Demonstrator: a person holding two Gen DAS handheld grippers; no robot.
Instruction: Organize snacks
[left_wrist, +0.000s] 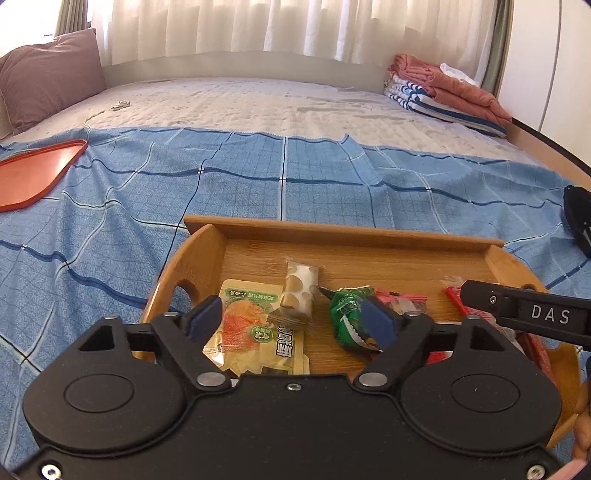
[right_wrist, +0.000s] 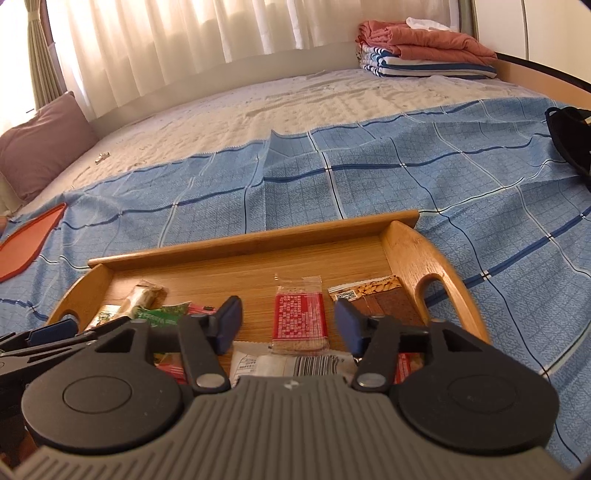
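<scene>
A wooden tray (left_wrist: 332, 230) (right_wrist: 258, 236) with cut-out handles sits on the blue checked cloth and holds the snacks. My left gripper (left_wrist: 291, 319) is open over its left part. Between its blue pads, untouched, lie a yellow packet (left_wrist: 243, 317) and a white-and-tan bar (left_wrist: 299, 291). A green packet (left_wrist: 347, 314) lies by the right pad. My right gripper (right_wrist: 290, 323) is open over the tray's right part, with a red packet (right_wrist: 299, 317) lying flat between its pads, clear of both. A brown peanut packet (right_wrist: 380, 295) lies to the right, and a white barcoded packet (right_wrist: 295, 363) lies nearer the camera.
An orange tray (left_wrist: 33, 173) (right_wrist: 29, 240) lies on the cloth to the far left. Folded blankets (left_wrist: 450, 88) are stacked at the bed's far right corner and a pillow (left_wrist: 48, 77) at the far left. A black object (left_wrist: 580, 218) sits at the right edge.
</scene>
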